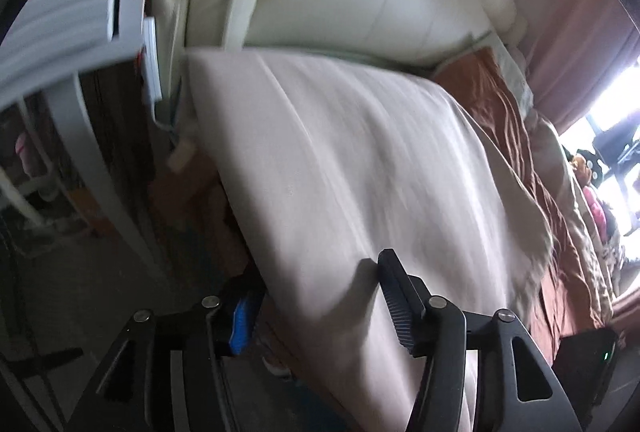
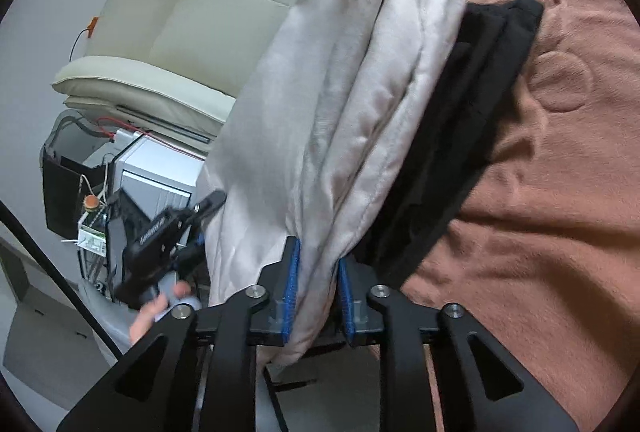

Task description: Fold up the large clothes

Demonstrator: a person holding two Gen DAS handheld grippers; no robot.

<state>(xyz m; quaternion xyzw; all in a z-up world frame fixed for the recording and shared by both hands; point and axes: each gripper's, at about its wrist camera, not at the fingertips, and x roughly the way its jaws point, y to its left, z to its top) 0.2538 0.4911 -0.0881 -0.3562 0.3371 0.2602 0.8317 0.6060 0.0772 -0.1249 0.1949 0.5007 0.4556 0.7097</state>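
A large pale grey padded garment [image 2: 320,120], folded into several layers, is held up off a brown bedspread [image 2: 540,192]. My right gripper [image 2: 318,284] is shut on its near edge, blue pads on both sides. In the left wrist view the same garment [image 1: 360,172] fills the middle as a broad sheet. My left gripper [image 1: 316,296] straddles its near edge with the fingers wide apart; the cloth passes between them. The left gripper also shows in the right wrist view [image 2: 168,228], beside the garment's left side. A black folded garment [image 2: 460,136] lies on the bed just behind the grey one.
A cream padded headboard [image 2: 224,12] stands behind. A white bedside cabinet [image 2: 160,176] with cables and a black bin [image 2: 64,184] sit at the left. A white frame [image 1: 100,160] and a bright window [image 1: 612,136] flank the bed. A dark device [image 1: 588,364] lies at the lower right.
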